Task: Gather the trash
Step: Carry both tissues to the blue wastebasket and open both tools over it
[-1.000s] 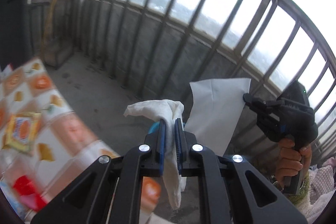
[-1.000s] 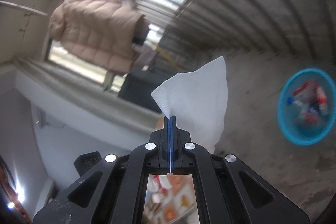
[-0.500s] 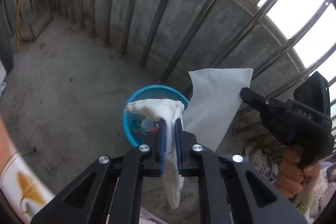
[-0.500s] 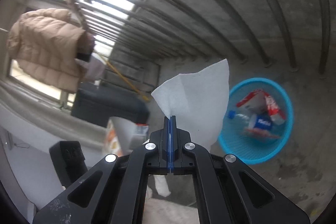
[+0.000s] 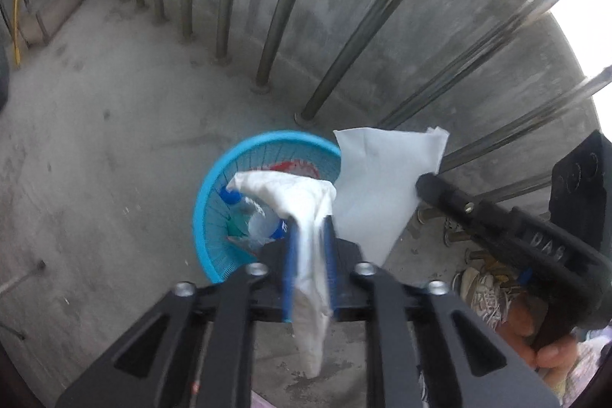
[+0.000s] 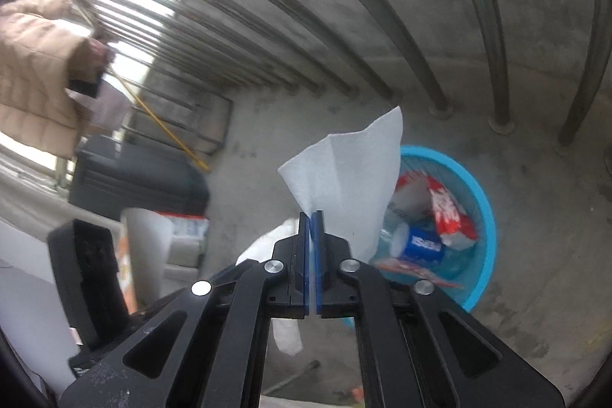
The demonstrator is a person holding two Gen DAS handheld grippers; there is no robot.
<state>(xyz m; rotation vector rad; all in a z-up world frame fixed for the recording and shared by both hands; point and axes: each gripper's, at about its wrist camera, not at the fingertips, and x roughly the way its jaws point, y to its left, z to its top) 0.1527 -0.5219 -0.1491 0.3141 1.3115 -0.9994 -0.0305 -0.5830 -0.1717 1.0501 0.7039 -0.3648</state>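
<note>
My left gripper [image 5: 310,220] hangs over the near rim of a blue plastic basket [image 5: 202,201] on the concrete floor. A crumpled white tissue [image 5: 290,190] fills the gap between its blue pads, and the jaws are opening. To its right, my right gripper [image 5: 424,184] is shut on a flat white paper napkin [image 5: 378,190] held beside the basket's right rim. In the right wrist view that gripper [image 6: 310,215] pinches the napkin [image 6: 344,178] just left of the basket [image 6: 485,217], with the crumpled tissue [image 6: 267,243] low on the left.
In the basket lie a plastic bottle [image 5: 264,224], a red-and-white wrapper [image 6: 447,213] and a blue can [image 6: 420,243]. Metal railing bars [image 5: 283,6] and a low concrete wall stand close behind. Shoes [image 5: 482,289] lie at the right. A dark case [image 6: 134,178] and a beige jacket [image 6: 34,64] are further left.
Both grippers have come down and tilted toward the floor, so the basket now sits close under them. The left jaws stand wider around the tissue. The right grip on the napkin is unchanged.
</note>
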